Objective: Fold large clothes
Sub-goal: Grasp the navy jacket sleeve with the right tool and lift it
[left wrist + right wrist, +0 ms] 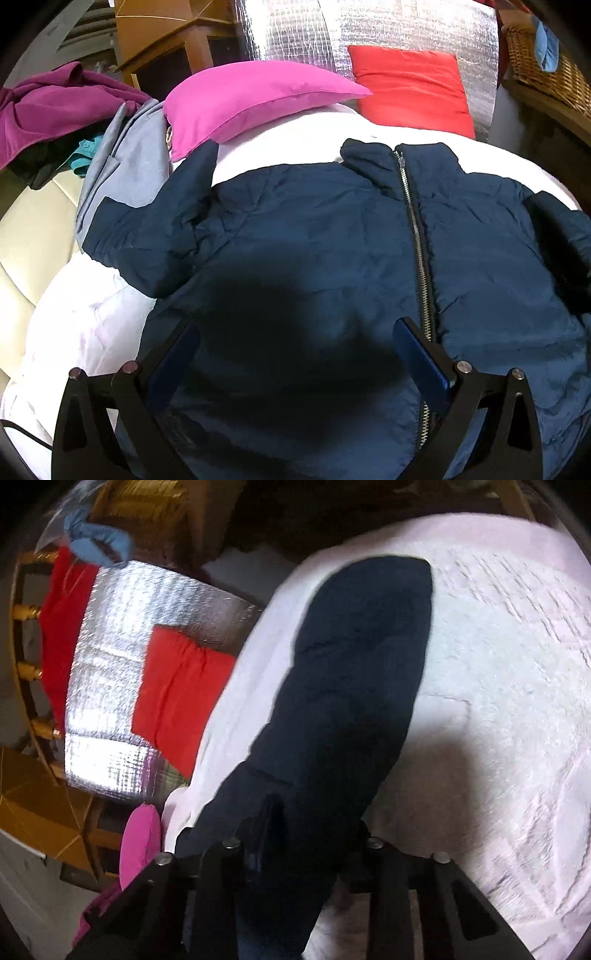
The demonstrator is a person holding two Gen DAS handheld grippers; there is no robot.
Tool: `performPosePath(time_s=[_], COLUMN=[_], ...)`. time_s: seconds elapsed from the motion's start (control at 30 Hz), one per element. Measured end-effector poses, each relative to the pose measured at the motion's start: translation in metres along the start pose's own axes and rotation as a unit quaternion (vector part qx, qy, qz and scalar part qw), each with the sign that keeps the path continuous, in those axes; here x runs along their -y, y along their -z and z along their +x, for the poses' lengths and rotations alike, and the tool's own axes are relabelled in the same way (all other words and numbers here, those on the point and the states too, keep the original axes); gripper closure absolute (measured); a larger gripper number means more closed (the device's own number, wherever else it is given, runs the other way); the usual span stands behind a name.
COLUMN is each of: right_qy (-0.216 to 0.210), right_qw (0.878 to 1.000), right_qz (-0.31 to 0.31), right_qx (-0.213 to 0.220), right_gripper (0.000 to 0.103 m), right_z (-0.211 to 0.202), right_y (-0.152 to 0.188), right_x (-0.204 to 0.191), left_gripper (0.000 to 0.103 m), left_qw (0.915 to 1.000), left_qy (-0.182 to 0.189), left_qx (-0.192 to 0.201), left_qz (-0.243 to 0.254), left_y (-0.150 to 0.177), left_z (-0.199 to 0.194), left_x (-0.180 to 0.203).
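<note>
White bed cover [92, 325] lay under all, navy jacket [332, 229] spread zip-up across it, pink pillow [251, 99] beyond the jacket's collar, left hand-held gripper [299, 354] spread wide above the jacket's front, right hand-held gripper [310, 834] clamped on the jacket's sleeve [354, 672].

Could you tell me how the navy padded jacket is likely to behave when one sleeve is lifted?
The navy jacket looks puffy and creased, so it will probably drape limply. Its shell seems smooth, perhaps slippery. The sleeve between the right gripper jaws already sags.
</note>
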State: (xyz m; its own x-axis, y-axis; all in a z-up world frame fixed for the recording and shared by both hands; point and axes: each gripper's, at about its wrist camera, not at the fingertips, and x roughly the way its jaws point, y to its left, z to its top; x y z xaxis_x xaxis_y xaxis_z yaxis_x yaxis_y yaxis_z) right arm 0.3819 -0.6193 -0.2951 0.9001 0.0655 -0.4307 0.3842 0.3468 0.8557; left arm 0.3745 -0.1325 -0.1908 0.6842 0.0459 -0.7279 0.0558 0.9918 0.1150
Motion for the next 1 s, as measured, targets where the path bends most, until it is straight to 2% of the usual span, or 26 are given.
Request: performPosePath(time_s=[0.1,0.2,0.37,0.53,0.63,0.67,0.7,0.73,0.77,0.9,1.0], right_qy=[-0.021,-0.059,-0.116,-0.122,-0.108,-0.102,-0.098,-0.1,-0.104,-0.107,-0.112], right_qw=[0.999,0.996,0.983,0.972,0.972,0.974,0.975,0.977,0.979,0.986,0.99], right_qz=[-0.027,-0.061,-0.129,-0.149,-0.14,-0.134,-0.124,-0.11,-0.094,-0.054,0.013], right_qx=[0.007,0.0,-0.064,-0.136,-0.151,-0.154,-0.155,-0.154,-0.147,-0.118,-0.081], right_gripper=[0.081,0.081,0.081,0.081,0.08,0.075,0.055,0.027,0.021,0.021,0.021], right_z=[-0.013,-0.025,-0.025,-0.001,0.004,0.002,-0.003,-0.011,-0.019,-0.05,-0.069], right_y=[0.012,0.032,0.097,0.162,0.178,0.18,0.179,0.179,0.176,0.159,0.132], right_x=[-0.021,-0.052,-0.106,-0.12,-0.108,-0.103,-0.097,-0.089,-0.082,-0.057,-0.026], left_gripper=[0.0,0.0,0.0,0.0,0.0,0.0,0.0,0.0,0.0,0.0,0.0], left_qw=[0.9999,0.9998,0.9989,0.9975,0.9972,0.9972,0.9973,0.9974,0.9975,0.998,0.9983], left_qy=[-0.002,-0.004,-0.01,-0.025,-0.023,-0.022,-0.021,-0.018,-0.016,-0.005,0.01], left_qx=[0.004,0.007,0.009,0.017,0.012,0.009,0.007,0.006,0.006,0.008,0.005], left_qz=[-0.009,-0.021,-0.045,-0.064,-0.071,-0.071,-0.071,-0.07,-0.069,-0.063,-0.057], left_y=[-0.002,-0.004,-0.004,-0.004,-0.003,-0.002,-0.002,-0.001,-0.001,0.003,0.006], left_z=[-0.003,-0.007,-0.014,-0.019,-0.019,-0.018,-0.018,-0.019,-0.021,-0.028,-0.032], left_x=[-0.001,-0.003,-0.013,-0.025,-0.028,-0.029,-0.029,-0.029,-0.028,-0.025,-0.02])
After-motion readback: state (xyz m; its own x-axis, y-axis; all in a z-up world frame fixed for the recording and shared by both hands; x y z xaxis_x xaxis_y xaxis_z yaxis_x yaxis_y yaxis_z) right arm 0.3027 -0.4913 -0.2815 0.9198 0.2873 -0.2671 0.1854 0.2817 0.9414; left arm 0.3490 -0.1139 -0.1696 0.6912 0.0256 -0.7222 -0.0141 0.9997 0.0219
